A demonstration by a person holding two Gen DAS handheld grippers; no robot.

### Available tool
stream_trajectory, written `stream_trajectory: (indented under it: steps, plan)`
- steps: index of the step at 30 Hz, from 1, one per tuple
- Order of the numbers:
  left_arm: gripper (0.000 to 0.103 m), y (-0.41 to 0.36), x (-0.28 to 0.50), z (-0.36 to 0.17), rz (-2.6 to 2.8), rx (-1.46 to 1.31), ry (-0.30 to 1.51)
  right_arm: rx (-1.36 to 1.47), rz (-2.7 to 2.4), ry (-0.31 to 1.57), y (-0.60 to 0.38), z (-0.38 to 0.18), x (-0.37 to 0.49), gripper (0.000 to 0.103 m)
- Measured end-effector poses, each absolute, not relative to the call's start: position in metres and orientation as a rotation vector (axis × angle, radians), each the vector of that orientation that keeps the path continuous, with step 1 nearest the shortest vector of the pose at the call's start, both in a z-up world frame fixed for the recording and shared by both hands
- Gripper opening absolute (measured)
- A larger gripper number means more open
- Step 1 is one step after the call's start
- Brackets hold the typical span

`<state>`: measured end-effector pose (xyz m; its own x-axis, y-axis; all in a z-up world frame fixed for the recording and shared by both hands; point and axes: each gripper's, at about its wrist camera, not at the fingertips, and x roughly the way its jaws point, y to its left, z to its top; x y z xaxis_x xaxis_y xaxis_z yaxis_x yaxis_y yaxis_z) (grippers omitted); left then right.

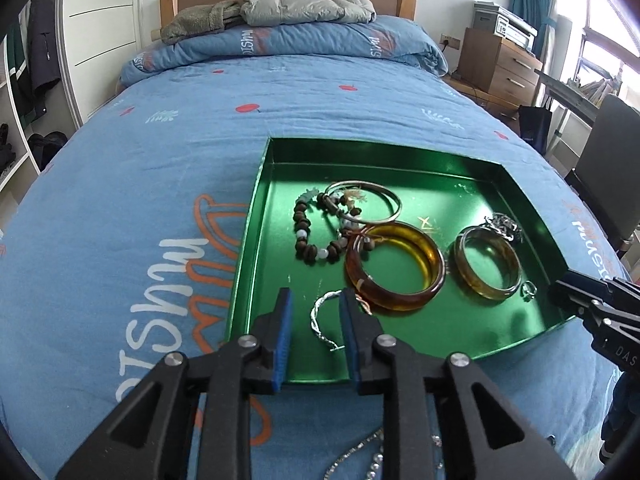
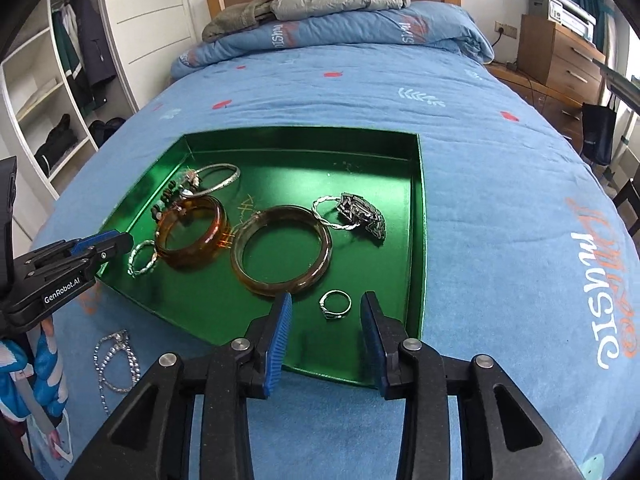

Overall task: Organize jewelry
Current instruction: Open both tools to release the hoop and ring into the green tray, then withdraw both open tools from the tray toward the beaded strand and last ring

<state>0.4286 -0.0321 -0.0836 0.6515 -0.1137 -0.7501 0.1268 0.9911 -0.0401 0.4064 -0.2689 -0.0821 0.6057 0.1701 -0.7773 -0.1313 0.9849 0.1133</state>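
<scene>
So there's a green tray sitting on a bed with a blue quilt, and most of the jewelry is already lying in it. The left hand-held gripper hangs over the tray's near left corner with its jaws partly apart and nothing pinched. A twisted silver bangle lies flat on the tray floor right between the two blue pads, but the pads aren't pressing on it.

The right hand-held gripper is over the near right part of the tray, jaws also parted and gripping nothing. A small silver ring sits on the tray floor in the gap between its pads, loose.

Further in there's an amber bangle and a paler brown bangle side by side. Behind those are a thin silver bangle, a wooden bead bracelet and a chunky silver piece near the right wall.

One rhinestone chain is lying outside the tray, on the quilt near the front edge.
</scene>
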Motion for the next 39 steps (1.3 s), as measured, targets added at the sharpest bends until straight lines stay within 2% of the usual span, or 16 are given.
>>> stream_trajectory:
  steps: [2,4,6,23,29,32,39]
  plan:
    - [0.024,-0.032,0.418,-0.072,-0.133,0.022,0.831,0.055,0.170,0.879,-0.268,-0.071,0.396,0.041]
    - [0.035,-0.031,0.403,-0.060,-0.136,0.022,0.805,0.058,0.168,0.854,-0.266,-0.059,0.384,0.047]
    - [0.036,-0.028,0.385,-0.048,-0.131,0.026,0.767,0.056,0.167,0.829,-0.263,-0.048,0.369,0.051]
    - [0.036,-0.010,0.235,0.015,-0.083,0.017,0.632,0.039,0.124,0.651,-0.255,0.020,0.209,0.059]
    - [0.037,-0.012,0.197,0.024,-0.081,0.022,0.611,0.049,0.115,0.608,-0.256,0.032,0.165,0.065]
    - [0.042,-0.014,0.180,0.027,-0.082,0.024,0.605,0.065,0.110,0.593,-0.258,0.035,0.146,0.070]
    - [0.042,-0.017,0.145,0.036,-0.087,0.034,0.577,0.083,0.097,0.554,-0.261,0.042,0.106,0.073]
